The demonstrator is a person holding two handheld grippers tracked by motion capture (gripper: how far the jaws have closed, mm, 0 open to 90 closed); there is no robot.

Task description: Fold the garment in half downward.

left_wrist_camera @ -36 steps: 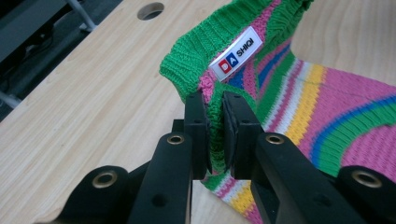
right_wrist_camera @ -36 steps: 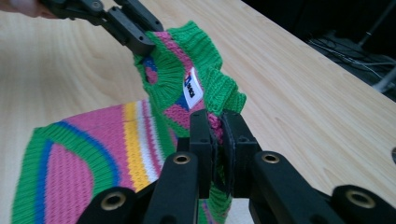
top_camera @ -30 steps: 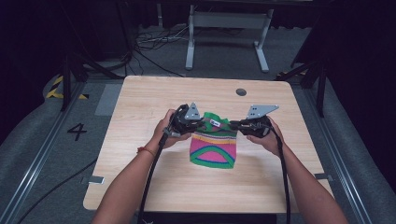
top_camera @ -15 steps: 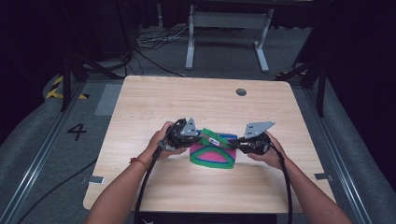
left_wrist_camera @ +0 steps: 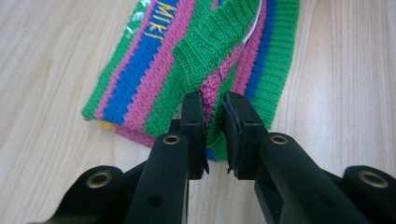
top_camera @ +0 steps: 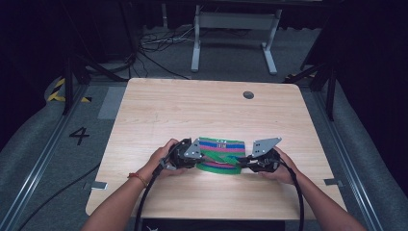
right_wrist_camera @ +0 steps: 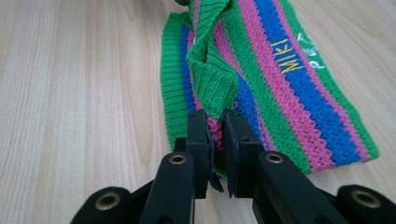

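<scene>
Left gripper (left_wrist_camera: 214, 119): jaws narrow, pinching a fold of knit (left_wrist_camera: 201, 70) between the pads; green ribbed edge rises just above the tips. Right gripper (right_wrist_camera: 215, 133): same stance, jaws nearly together on a green ribbed corner of the knit.

High view: both grippers sit low at centre-bottom of the frame, left gripper (top_camera: 188, 155) on the knit's left end, right gripper (top_camera: 255, 161) on its right end, hands (top_camera: 166, 156) behind them. The knit (top_camera: 220, 153) lies as a folded striped band, green, pink and blue, between the two, resting on the table (top_camera: 202, 110). Yellow lettering shows on a blue stripe in both gripper views. Rest of the table bare wood, a round grommet (top_camera: 248, 95) in the upper right.

Judgement: step in hand looks like laying a fold flat. To do it well:
- keep both ends level so the folded edge lands straight
- hold light tension across the band, no stretch in the ribbing
- set the gripped edge down onto the lower layer before letting go
- release both sides together, then draw the jaws out sideways so the pads don't drag the top layer.
</scene>
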